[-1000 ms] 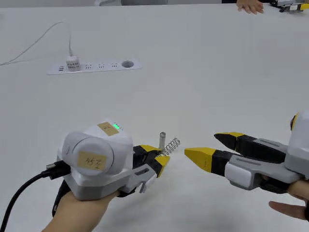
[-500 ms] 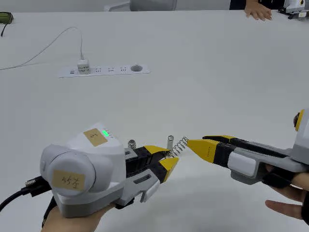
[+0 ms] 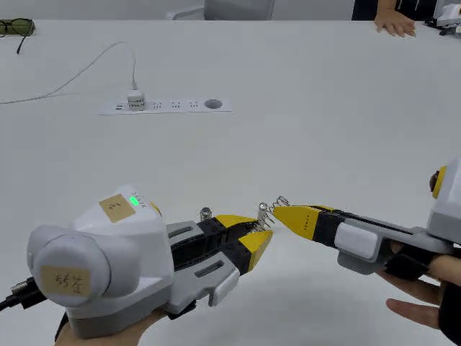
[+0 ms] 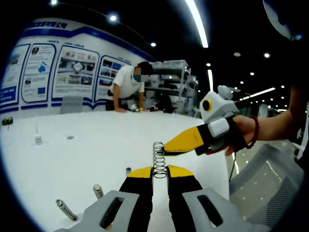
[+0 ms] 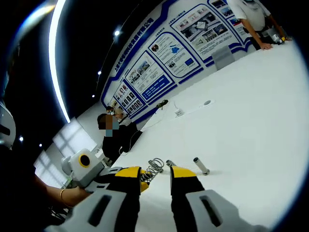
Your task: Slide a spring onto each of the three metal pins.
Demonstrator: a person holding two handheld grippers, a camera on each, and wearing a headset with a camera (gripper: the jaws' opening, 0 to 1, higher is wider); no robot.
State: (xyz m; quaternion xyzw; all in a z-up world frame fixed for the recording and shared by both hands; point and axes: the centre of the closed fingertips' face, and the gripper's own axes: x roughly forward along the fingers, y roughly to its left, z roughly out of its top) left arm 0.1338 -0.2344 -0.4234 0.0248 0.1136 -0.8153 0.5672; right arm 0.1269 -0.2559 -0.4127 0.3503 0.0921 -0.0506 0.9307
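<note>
White table (image 3: 324,108) | left gripper (image 4: 160,172) fingers pinch spring (image 4: 159,155) | right gripper (image 5: 155,173) fingers apart

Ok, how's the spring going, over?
Left gripper shut on spring. Right gripper open at its far end. Spring not yet on a pin. Nothing blocking.

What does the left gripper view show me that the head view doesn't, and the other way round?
Left gripper view: three pins on the table, left of its jaws. Head view: the left gripper's white body with tan labels and a green light. Both: the spring clamped in the left jaws, the right gripper's tip at its free end.
</note>
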